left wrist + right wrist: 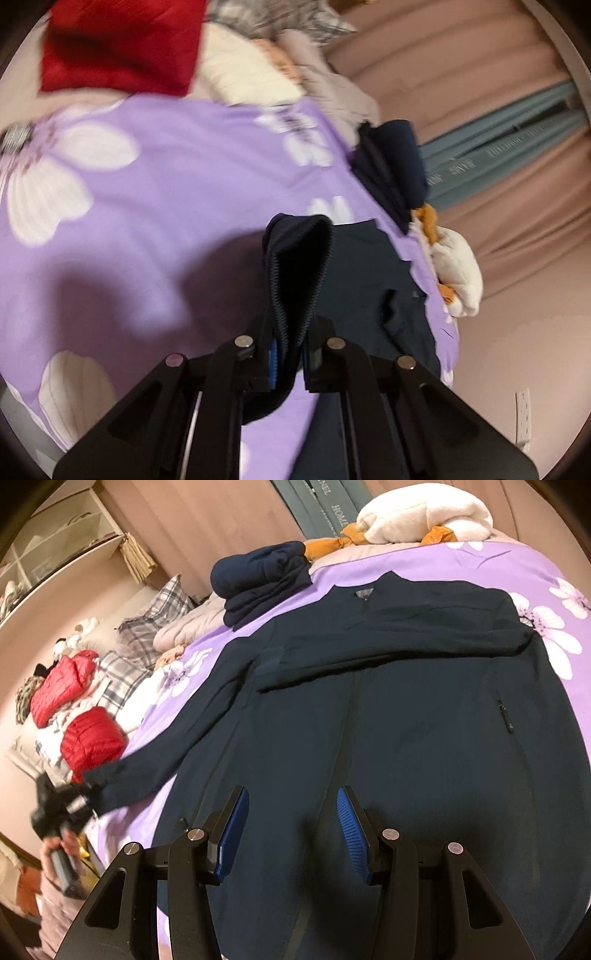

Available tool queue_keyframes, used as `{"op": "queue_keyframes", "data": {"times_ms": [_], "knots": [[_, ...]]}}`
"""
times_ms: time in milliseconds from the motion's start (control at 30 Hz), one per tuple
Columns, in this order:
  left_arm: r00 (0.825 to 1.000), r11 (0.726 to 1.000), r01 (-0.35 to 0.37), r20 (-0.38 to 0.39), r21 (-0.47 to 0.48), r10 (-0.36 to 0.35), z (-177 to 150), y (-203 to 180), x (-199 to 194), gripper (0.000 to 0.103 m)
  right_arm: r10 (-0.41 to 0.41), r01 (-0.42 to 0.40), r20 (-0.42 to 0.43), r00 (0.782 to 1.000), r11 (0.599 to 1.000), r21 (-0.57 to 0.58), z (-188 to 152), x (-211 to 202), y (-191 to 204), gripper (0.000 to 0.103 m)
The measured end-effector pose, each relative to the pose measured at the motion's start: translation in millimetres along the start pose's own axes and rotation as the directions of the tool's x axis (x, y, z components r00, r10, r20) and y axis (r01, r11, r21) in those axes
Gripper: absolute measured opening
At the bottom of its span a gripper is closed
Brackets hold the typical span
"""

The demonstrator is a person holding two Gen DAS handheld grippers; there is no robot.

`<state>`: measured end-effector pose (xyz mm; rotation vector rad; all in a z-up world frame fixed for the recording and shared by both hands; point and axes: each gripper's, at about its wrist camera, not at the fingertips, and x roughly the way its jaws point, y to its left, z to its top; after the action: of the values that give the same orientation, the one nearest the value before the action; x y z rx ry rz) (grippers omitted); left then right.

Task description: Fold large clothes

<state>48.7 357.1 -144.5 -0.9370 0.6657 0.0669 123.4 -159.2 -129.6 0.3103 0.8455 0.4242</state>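
A dark navy zip jacket [406, 709] lies spread front-up on the purple floral bedsheet [535, 576]. One sleeve [369, 661] is folded across the chest. The other sleeve [147, 771] stretches out to the left, where my left gripper [66, 808] holds its end. In the left wrist view that gripper [290, 325] is shut on the ribbed cuff [295, 258], which sticks up between the fingers above the sheet [147, 184]. My right gripper [291, 812] hovers open over the jacket's lower hem, its blue pads [232, 830] apart with nothing between them.
A folded navy garment [258, 579] and a white-and-orange fleece bundle [424, 513] sit at the far edge of the bed. Red puffer jackets [92, 738], plaid pillows [159, 609] and pale bedding pile up at the left. A person's hand [59, 853] grips the left tool.
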Motion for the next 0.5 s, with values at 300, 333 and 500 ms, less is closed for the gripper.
{"op": "queue_keyframes", "data": {"times_ms": [300, 333, 500], "knots": [[1.000, 0.993, 0.013, -0.023, 0.116, -0.011, 32, -120, 15, 0.006, 0.030, -0.030, 0.029, 0.999, 0.999, 0.019, -5, -20, -12, 0.050], [1.000, 0.991, 0.012, -0.015, 0.132, -0.010, 34, -134, 18, 0.006, 0.031, -0.032, 0.035, 0.999, 0.999, 0.025, -5, -23, -16, 0.050], [1.000, 0.972, 0.019, -0.004, 0.233, -0.019, 32, -240, 55, 0.008, 0.042, -0.048, 0.070, 0.997, 0.994, 0.094, -5, -35, -43, 0.050]]}}
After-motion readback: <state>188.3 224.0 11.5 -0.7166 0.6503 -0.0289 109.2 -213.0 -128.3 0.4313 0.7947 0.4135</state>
